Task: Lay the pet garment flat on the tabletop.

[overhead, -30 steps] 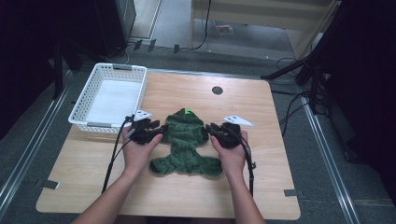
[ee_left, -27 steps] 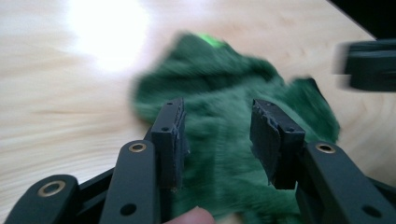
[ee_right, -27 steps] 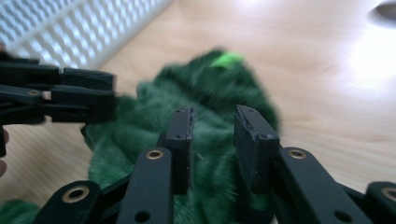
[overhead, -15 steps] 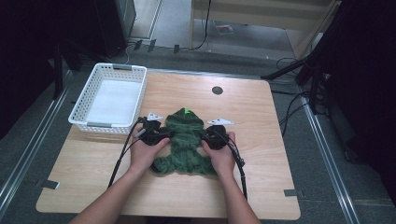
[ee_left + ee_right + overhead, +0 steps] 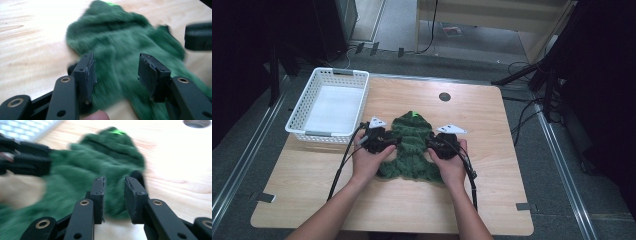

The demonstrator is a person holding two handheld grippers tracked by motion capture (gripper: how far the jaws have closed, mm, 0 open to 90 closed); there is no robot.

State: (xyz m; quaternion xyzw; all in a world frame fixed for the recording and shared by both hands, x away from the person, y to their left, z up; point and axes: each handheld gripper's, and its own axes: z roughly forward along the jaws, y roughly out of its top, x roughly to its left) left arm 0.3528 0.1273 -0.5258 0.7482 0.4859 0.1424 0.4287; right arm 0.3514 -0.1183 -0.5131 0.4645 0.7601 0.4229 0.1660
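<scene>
In the high view, a green knitted garment (image 5: 412, 147) lies crumpled at the middle of the wooden table (image 5: 492, 200), with a white basket (image 5: 329, 105) at about ten o'clock from it. The left gripper (image 5: 384, 142) sits at the cloth's nine o'clock edge and the right gripper (image 5: 437, 145) at its three o'clock edge, one on each side, probably so that the garment can be taken at two points and spread or folded evenly. A round dark hole (image 5: 444, 96) lies at twelve o'clock.

In the left gripper view, the left gripper (image 5: 116, 72) has its jaws apart and has just been opening; blurred green knit lies between and beyond them, but the pads do not press it.

In the right gripper view, the right gripper (image 5: 113, 200) has also just been opening. Its jaws stand a narrow gap apart, with the garment's edge behind the gap and no fabric pinched.
</scene>
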